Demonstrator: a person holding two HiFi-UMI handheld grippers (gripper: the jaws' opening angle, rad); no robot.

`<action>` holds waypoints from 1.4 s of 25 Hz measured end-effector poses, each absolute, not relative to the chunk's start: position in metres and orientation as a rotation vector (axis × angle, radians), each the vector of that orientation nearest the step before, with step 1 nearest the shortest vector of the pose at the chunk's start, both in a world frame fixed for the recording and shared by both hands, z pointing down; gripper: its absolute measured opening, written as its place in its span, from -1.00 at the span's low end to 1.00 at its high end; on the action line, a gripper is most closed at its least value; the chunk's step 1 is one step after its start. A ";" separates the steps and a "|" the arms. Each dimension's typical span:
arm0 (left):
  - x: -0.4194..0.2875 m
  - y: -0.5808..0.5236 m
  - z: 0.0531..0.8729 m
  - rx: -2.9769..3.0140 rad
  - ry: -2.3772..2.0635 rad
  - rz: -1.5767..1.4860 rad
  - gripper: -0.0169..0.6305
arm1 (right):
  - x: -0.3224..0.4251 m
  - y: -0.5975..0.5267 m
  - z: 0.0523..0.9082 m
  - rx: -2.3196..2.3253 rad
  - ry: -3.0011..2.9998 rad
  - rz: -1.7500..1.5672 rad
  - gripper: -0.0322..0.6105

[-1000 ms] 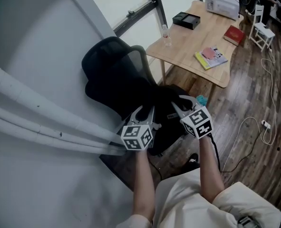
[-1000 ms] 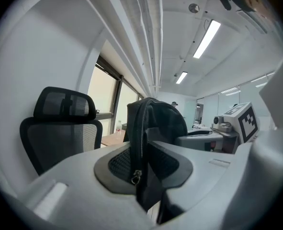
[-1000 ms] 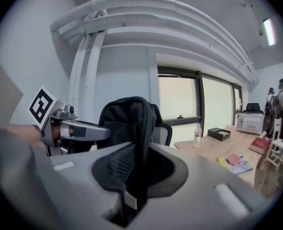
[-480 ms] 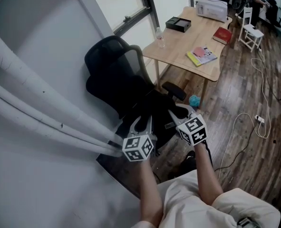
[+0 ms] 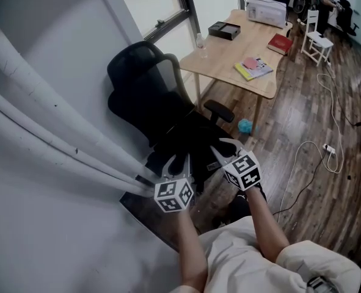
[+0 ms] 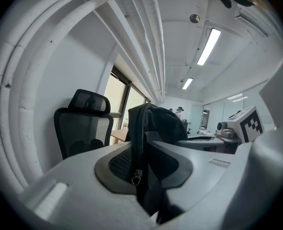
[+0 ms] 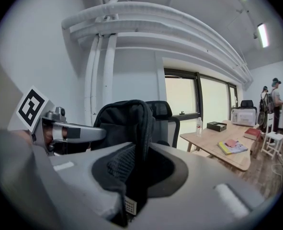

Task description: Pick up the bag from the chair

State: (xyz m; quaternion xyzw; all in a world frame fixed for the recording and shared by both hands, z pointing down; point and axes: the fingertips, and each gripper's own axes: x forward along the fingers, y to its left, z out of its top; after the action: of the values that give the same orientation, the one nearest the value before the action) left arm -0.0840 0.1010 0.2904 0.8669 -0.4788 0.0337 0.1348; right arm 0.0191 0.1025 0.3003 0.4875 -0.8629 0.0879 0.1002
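Note:
A black bag (image 5: 195, 140) hangs between my two grippers, just in front of the black mesh office chair (image 5: 145, 93). My left gripper (image 5: 179, 163) is shut on the bag's zippered edge (image 6: 142, 143), the fabric pinched between the jaws. On the bag's other side my right gripper (image 5: 220, 149) is shut on a fold of the bag (image 7: 134, 152). In the left gripper view the chair (image 6: 84, 123) stands behind the bag at the left. From the right gripper view, the chair's back (image 7: 161, 116) shows behind the bag.
A wooden table (image 5: 241, 57) with books, a black box, a water bottle and a white case stands beyond the chair. White pipes (image 5: 40, 127) run along the wall at left. Cables (image 5: 314, 151) lie on the wood floor. A teal object (image 5: 245, 126) lies under the table.
Both grippers have drawn back toward me with the bag, away from the chair. The chair's armrest now shows beside the bag.

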 end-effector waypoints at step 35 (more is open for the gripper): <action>-0.103 0.120 0.300 2.480 -1.427 0.116 -0.71 | 0.000 0.121 0.307 1.379 -2.563 0.242 -0.70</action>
State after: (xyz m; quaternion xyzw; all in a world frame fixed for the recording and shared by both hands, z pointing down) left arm -0.1028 0.1204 0.3003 0.8578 -0.4934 0.0400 0.1386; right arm -0.0001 0.1208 0.3074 0.4693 -0.8722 0.0824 0.1104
